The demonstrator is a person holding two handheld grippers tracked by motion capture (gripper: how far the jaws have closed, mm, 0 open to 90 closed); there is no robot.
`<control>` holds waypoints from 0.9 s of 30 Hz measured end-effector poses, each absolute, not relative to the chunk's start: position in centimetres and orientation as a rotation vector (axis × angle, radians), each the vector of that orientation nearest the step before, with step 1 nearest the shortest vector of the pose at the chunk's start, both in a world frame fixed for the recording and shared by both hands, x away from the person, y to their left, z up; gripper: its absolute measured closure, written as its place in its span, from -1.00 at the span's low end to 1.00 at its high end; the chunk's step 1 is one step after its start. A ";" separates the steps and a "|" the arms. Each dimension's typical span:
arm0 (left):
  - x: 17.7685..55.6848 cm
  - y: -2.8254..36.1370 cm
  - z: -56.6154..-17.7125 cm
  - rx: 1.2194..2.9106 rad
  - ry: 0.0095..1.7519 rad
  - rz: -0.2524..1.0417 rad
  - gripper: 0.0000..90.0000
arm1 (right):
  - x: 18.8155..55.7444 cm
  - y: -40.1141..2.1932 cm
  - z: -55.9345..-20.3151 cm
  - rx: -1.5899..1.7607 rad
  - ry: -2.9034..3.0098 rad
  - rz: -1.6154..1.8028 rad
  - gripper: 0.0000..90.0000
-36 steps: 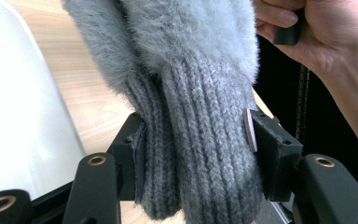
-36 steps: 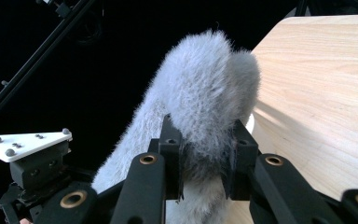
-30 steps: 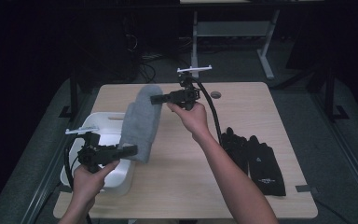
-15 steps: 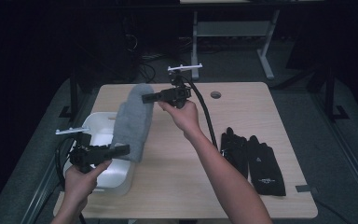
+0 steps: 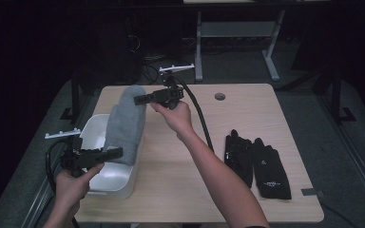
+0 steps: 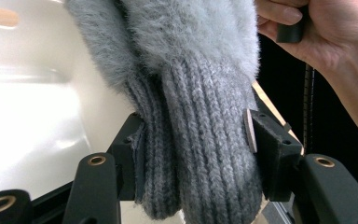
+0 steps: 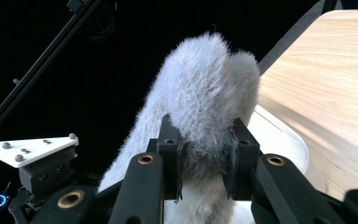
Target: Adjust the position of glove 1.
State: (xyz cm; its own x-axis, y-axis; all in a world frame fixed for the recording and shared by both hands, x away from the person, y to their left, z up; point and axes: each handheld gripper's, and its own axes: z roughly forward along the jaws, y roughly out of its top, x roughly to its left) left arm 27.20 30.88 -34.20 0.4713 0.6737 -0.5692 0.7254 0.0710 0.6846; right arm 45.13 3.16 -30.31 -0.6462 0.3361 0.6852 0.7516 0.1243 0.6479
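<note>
Both hands have slid toward nine o'clock on the table since a second ago, and the fuzzy grey sock has gone with them, so it now hangs over the white tub instead of beside it. The left gripper pinches the ribbed cuff of the sock between its pads. The right gripper pinches the fluffy toe end, with the jaws pressed in tight on the fur. The sock is stretched between the two, with the toe end toward twelve o'clock and the cuff toward six o'clock, above the near part of the tub. What could go wrong? The fur at the toe end is soft and slippery, so I think it could slide out of the right gripper if the hands pull apart too hard. Then the sock would flop down and might land half over the tub's rim or on the wooden table. If one end is let go too early, the sock could swing and miss the tub. The black gloves lie well apart at four o'clock, so they are not in the way.
</note>
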 end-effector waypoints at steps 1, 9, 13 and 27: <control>27.2 31.1 -34.2 1.636 1.234 -0.058 -0.01 | 45.2 3.4 -30.4 -1.053 -2.035 -1.533 0.59; 27.0 32.2 -34.6 1.635 1.252 -0.054 -0.01 | 45.3 4.7 -31.1 -1.050 -2.032 -1.516 0.59; 26.9 32.8 -34.7 1.637 1.259 -0.051 -0.01 | 45.4 5.5 -31.3 -1.045 -2.031 -1.510 0.59; 26.1 35.2 -35.6 1.630 1.317 -0.056 -0.03 | 45.3 8.7 -32.6 -1.020 -2.035 -1.476 0.61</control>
